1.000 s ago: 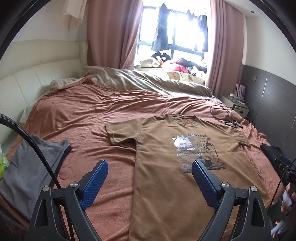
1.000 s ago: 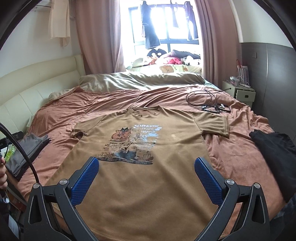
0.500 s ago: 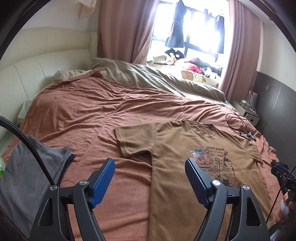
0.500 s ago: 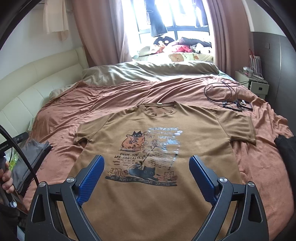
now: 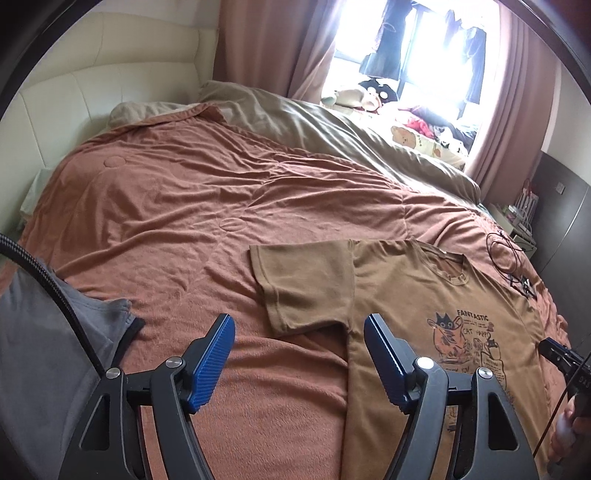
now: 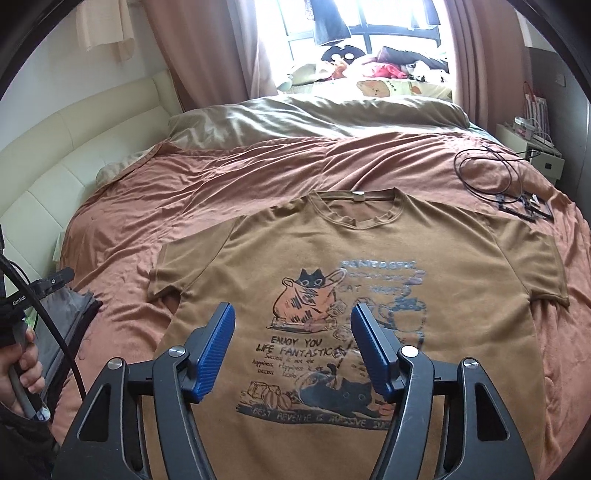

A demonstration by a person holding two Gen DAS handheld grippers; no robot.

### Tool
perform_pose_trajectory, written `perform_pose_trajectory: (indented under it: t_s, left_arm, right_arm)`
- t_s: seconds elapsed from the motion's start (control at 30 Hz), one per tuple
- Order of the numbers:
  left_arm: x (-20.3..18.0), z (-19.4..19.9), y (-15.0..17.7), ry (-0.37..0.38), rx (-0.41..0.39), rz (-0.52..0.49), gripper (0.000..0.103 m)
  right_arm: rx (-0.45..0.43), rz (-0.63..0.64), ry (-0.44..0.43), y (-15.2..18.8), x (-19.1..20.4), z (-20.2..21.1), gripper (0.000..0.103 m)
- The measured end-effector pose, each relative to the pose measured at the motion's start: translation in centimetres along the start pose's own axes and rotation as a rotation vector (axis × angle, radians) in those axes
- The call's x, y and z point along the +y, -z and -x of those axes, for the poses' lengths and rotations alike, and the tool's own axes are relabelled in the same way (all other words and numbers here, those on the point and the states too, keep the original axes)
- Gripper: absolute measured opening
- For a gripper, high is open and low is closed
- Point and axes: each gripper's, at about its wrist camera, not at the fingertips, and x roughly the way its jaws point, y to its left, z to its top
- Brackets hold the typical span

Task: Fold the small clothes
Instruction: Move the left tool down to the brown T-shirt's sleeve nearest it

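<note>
Above the flat brown T-shirt (image 6: 369, 258), both tools hang wide apart: left tool (image 5: 299, 363) near its sleeve hem, right tool (image 6: 293, 349) mid-chest.

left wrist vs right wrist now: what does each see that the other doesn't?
Only the left wrist view: the open left gripper with its fingers either side of the shirt's near sleeve, and the person's right hand at the frame edge.

Only the right wrist view: the open right gripper over the print, the whole cat print, the far sleeve, and the left hand on its handle.

Both: the brown T-shirt flat on the rust bedspread, the grey garment, the black cable, the window.
</note>
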Motion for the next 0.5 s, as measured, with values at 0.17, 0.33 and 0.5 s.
perform_pose_trajectory:
  t_s: [0.17,0.33,0.5]
  left_arm:
    - [1.6,-3.8,-1.5,-0.001,0.046,0.026,0.072]
    - [2.6,-7.6,-2.6,0.008,0.083,0.026,0.066]
    - [4.2,-12.2,-2.8,0.036,0.153,0.079,0.058]
  right_arm:
    - [0.038,0.008,-0.035,-1.4,1.3,-4.1,0.054]
    - [0.094,0.008,-0.086,-2.6,2.4,-8.4,0.036]
    - [0.153,0.01,-0.112,-3.7,3.6,-12.8,0.026]
